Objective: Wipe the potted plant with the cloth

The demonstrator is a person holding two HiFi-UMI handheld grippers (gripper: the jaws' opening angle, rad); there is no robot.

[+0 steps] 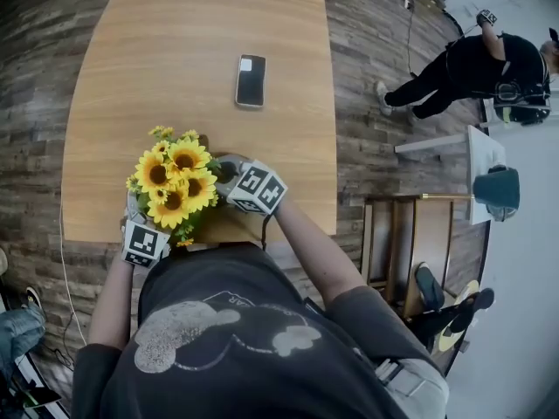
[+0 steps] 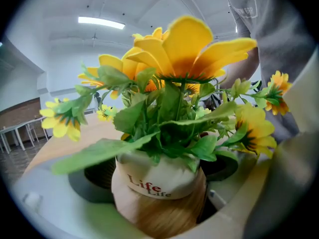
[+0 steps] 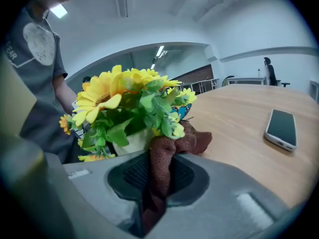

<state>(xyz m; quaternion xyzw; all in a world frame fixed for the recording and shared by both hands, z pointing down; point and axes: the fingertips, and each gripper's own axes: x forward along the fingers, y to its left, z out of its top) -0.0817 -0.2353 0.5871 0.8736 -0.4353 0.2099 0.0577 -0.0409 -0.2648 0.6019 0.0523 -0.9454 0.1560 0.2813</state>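
Observation:
The potted plant point(image 1: 172, 182), yellow sunflowers in a white pot point(image 2: 159, 180) with a wooden base, is at the near edge of the wooden table point(image 1: 157, 51). My left gripper point(image 1: 155, 221) stands wide around the pot, its pads point(image 2: 94, 176) against the pot's sides. My right gripper point(image 1: 224, 175) is to the right of the plant and is shut on a brown cloth point(image 3: 162, 168). The cloth's bunched end touches the lower leaves of the plant point(image 3: 132, 108). In the head view the cloth is hidden behind the flowers and the gripper.
A black phone point(image 1: 251, 79) lies face up farther out on the table, to the right in the right gripper view point(image 3: 281, 128). A wooden chair point(image 1: 410, 243) stands right of the table. A person point(image 1: 472, 68) bends over the floor far right.

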